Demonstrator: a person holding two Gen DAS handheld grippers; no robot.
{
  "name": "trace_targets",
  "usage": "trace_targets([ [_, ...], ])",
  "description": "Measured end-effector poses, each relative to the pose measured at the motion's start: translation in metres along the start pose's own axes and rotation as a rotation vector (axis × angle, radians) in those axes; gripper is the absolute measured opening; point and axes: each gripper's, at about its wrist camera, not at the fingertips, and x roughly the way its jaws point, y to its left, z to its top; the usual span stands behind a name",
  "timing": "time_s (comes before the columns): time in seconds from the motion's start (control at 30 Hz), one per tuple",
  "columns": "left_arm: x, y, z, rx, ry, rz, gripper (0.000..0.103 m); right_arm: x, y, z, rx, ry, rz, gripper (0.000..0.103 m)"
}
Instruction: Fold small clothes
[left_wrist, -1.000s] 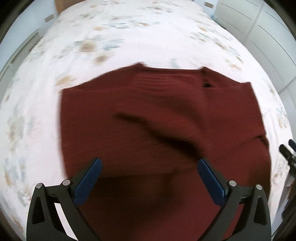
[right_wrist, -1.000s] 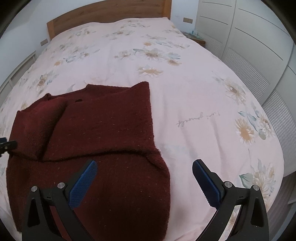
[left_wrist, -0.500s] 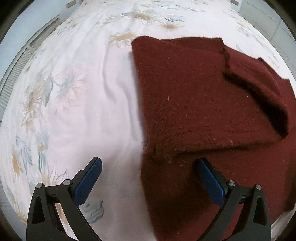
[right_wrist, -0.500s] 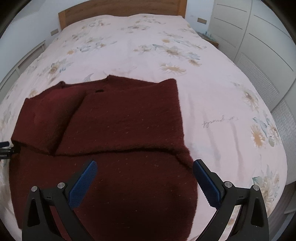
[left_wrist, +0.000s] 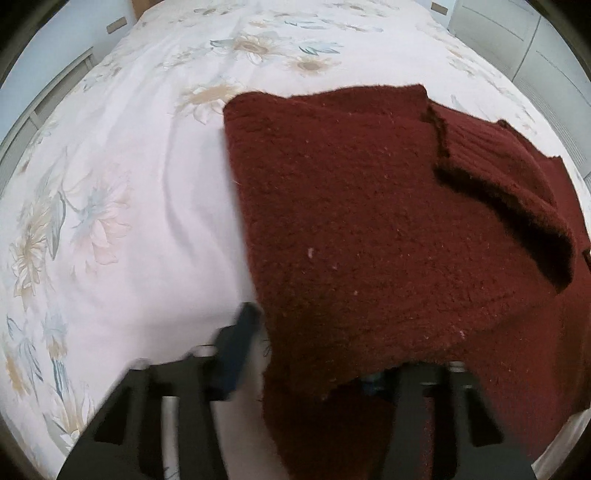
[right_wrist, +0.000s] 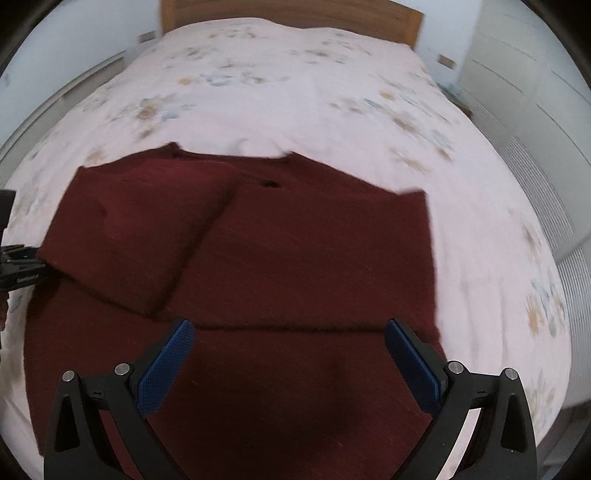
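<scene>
At the left, the left gripper (left_wrist: 306, 350) is seen low over the bed (left_wrist: 129, 206), its jaws closing. One blue pad (left_wrist: 236, 354) is blurred beside the near left edge of the dark red sweater (left_wrist: 369, 229); the other is hidden under the knit. The edge of the sweater lies between the jaws, but whether the pads already press on it cannot be told.

The sweater is spread on the flower-printed cover near the foot of the bed, with both sides folded inward over its middle. In the right wrist view the two folded flaps (right_wrist: 140, 236) are seen to meet along a slanted seam.

Further right, the right gripper (right_wrist: 288, 365) is held above the lower middle of the sweater (right_wrist: 314, 258), its jaws spread wide with nothing between them. A white wardrobe (right_wrist: 535, 110) stands at the far right.
</scene>
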Motion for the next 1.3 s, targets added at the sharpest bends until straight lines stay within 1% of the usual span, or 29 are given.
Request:
trace_targets([
  [0.03,-0.003,0.002,0.000,-0.003,-0.002,-0.006,0.016,0.000,0.008,0.006,-0.022,-0.003,0.006,0.103],
  [0.17,-0.002,0.001,0.004,0.018,0.002,-0.017,0.015,0.000,0.039,0.027,-0.108,-0.029,0.024,0.103],
  [0.33,0.001,0.002,0.005,0.003,0.005,-0.037,0.014,0.014,0.087,0.059,-0.218,-0.045,0.037,0.103],
  [0.37,0.003,0.000,0.006,0.002,0.005,-0.039,0.014,0.018,0.096,0.063,-0.236,-0.041,0.046,0.103],
  [0.43,0.000,0.010,0.001,0.011,0.006,-0.034,0.014,0.029,0.115,0.071,-0.275,-0.025,0.065,0.103],
  [0.53,0.003,0.007,0.003,0.019,0.012,-0.021,0.014,0.051,0.142,0.076,-0.323,0.015,0.080,0.103],
  [0.6,0.007,0.007,0.004,0.013,0.015,-0.020,0.014,0.067,0.154,0.075,-0.326,0.045,0.096,0.102],
  [0.63,0.002,0.014,0.002,0.010,0.015,-0.022,0.014,0.074,0.157,0.075,-0.322,0.058,0.099,0.102],
  [0.67,0.004,0.014,0.003,0.009,0.014,-0.023,0.014,0.080,0.160,0.074,-0.317,0.071,0.096,0.097],
  [0.73,0.004,0.013,0.002,0.009,0.014,-0.024,0.014,0.089,0.161,0.072,-0.314,0.093,0.083,0.082],
  [0.77,0.005,0.012,0.004,0.007,0.016,-0.024,0.014,0.091,0.161,0.072,-0.313,0.099,0.086,0.064],
  [0.8,0.005,0.013,0.002,0.003,0.018,-0.024,0.015,0.091,0.159,0.072,-0.313,0.102,0.079,0.048],
  [0.83,0.001,0.019,-0.001,-0.001,0.021,-0.025,0.015,0.088,0.155,0.072,-0.309,0.100,0.060,0.036],
  [0.87,0.002,0.018,0.000,-0.007,0.024,-0.026,0.015,0.084,0.149,0.073,-0.297,0.093,0.058,0.018],
  [0.9,-0.009,0.032,-0.009,-0.009,0.025,-0.027,0.015,0.079,0.141,0.075,-0.274,0.084,0.064,0.010],
  [1.03,-0.017,0.040,-0.019,-0.008,0.017,-0.027,0.015,0.054,0.094,0.078,-0.131,0.032,0.098,0.010],
  [1.13,-0.019,0.041,-0.020,-0.030,0.020,-0.033,0.015,0.037,0.051,0.075,0.012,0.000,0.128,0.010],
  [1.2,-0.021,0.039,-0.020,-0.040,0.020,-0.028,0.015,0.030,0.026,0.070,0.084,-0.019,0.128,0.010],
  [1.3,-0.024,0.032,-0.022,-0.015,0.010,0.003,0.014,0.028,-0.005,0.055,0.163,-0.018,0.119,0.010],
])
